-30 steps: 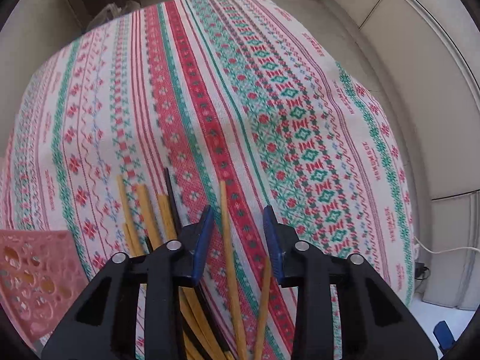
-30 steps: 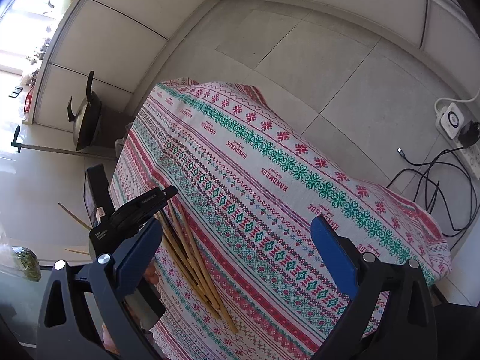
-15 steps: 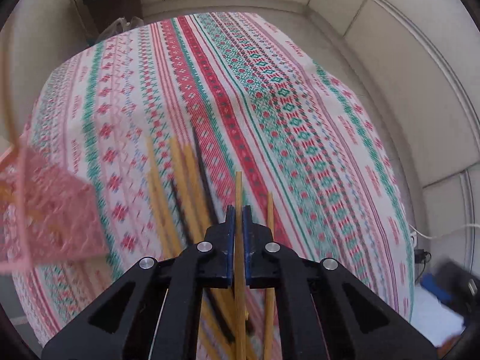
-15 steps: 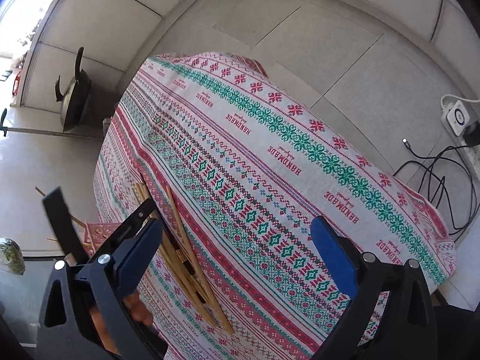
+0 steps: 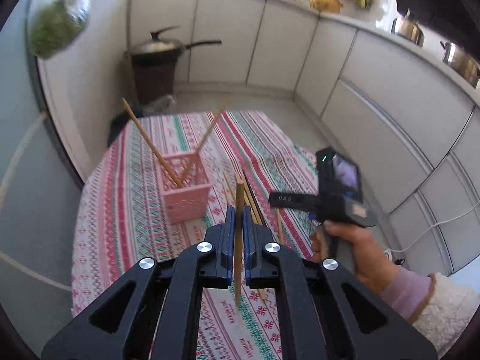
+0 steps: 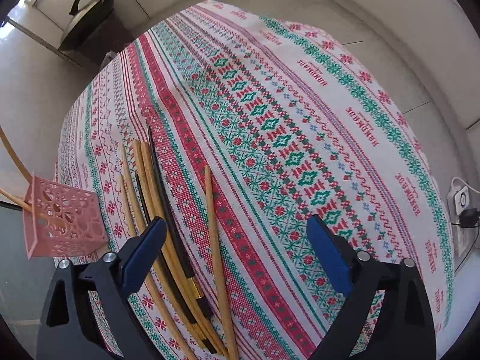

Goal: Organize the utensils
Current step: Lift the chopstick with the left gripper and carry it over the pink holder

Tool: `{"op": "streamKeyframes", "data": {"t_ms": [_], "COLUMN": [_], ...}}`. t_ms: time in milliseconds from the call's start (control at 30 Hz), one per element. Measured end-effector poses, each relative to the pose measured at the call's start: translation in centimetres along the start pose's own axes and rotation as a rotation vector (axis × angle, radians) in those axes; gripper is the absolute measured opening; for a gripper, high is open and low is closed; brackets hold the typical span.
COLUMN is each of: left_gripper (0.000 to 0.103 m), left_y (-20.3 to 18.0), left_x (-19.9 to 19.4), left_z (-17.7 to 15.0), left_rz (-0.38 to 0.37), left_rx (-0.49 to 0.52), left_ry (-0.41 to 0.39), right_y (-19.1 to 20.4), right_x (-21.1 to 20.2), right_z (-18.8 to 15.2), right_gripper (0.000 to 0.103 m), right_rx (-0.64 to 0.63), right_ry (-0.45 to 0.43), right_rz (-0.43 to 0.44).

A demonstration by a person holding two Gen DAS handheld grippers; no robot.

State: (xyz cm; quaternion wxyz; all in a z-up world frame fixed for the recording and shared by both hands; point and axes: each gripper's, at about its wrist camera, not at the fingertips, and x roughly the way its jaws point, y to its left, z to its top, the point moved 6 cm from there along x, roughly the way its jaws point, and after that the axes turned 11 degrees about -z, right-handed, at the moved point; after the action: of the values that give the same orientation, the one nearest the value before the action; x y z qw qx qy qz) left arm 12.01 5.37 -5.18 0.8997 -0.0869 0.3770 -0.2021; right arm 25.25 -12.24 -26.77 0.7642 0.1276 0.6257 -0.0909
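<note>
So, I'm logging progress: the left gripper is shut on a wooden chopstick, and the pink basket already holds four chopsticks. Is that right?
Not quite. The left gripper is shut on a wooden chopstick, but the pink basket holds only two chopsticks, as the left wrist view shows. They lean out of its open top.

Matt wooden chopsticks (image 6: 216, 240) lie on a woven patterned cloth (image 6: 300, 105); the pink basket (image 6: 64, 219) looks like perforated matt plastic.
</note>
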Motion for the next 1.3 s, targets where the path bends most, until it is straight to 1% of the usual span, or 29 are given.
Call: {"op": "streamKeyframes", "data": {"t_ms": [33,67,100,133,167,200,267,300,367,500,633,833,1067,1167,1300], "left_gripper": [0.004,0.004,0.004,0.004,0.004,0.004,0.004,0.004,0.004,0.004,0.004,0.004,0.004,0.004,0.004], "left_y": [0.2,0.2,0.2,0.2,0.3,0.6,0.9,0.9,1.4,2.2,2.5,2.8,2.8,2.8,3.0], "left_x": [-0.1,-0.8,-1.1,-1.5,-1.7,-1.7,-1.7,-1.8,-2.1,-3.0,-3.9,-5.1,-6.0,-7.1,-8.8], "left_z": [0.7,1.0,1.4,1.7,2.0,2.1,2.4,2.4,2.7,3.2,3.4,3.6,4.6,6.1,8.7], "left_rz": [-0.002,-0.007,-0.011,-0.015,-0.021,-0.026,-0.032,-0.034,-0.041,-0.055,-0.057,-0.032,-0.018,-0.01,0.008], "left_rx": [0.001,0.001,0.0,-0.002,-0.009,-0.014,-0.029,-0.038,-0.059,-0.097,-0.115,-0.129,-0.146,-0.152,-0.158], "left_ry": [-0.018,-0.039,-0.053,-0.066,-0.077,-0.082,-0.097,-0.103,-0.116,-0.151,-0.183,-0.215,-0.246,-0.29,-0.356], "right_y": [0.4,0.6,0.8,0.9,0.9,0.7,0.0,-0.3,-1.0,-1.8,-2.5,-3.3,-4.2,-4.1,-3.4], "right_x": [-0.2,0.0,-0.1,-0.1,-0.1,0.0,-0.1,-0.3,-1.7,-6.6,-13.2,-19.8,-25.1,-27.9,-31.3], "right_z": [0.3,0.5,0.6,0.7,0.8,1.0,1.1,1.1,0.9,0.4,-0.7,-1.8,-1.4,-0.9,0.2], "right_gripper": [0.077,0.061,0.046,0.039,0.019,0.007,0.006,0.006,0.006,0.006,0.006,0.006,0.006,0.006,0.006], "right_rx": [-0.029,-0.062,-0.078,-0.084,-0.086,-0.081,-0.042,-0.031,-0.022,-0.009,-0.027,-0.029,0.028,0.046,0.058], "right_ry": [-0.053,-0.074,-0.097,-0.118,-0.124,-0.126,-0.113,-0.112,-0.146,-0.229,-0.348,-0.465,-0.501,-0.526,-0.581], "right_rz": [-0.025,-0.064,-0.085,-0.09,-0.08,-0.065,-0.01,0.003,0.028,0.114,0.187,0.269,0.401,0.452,0.516]}}
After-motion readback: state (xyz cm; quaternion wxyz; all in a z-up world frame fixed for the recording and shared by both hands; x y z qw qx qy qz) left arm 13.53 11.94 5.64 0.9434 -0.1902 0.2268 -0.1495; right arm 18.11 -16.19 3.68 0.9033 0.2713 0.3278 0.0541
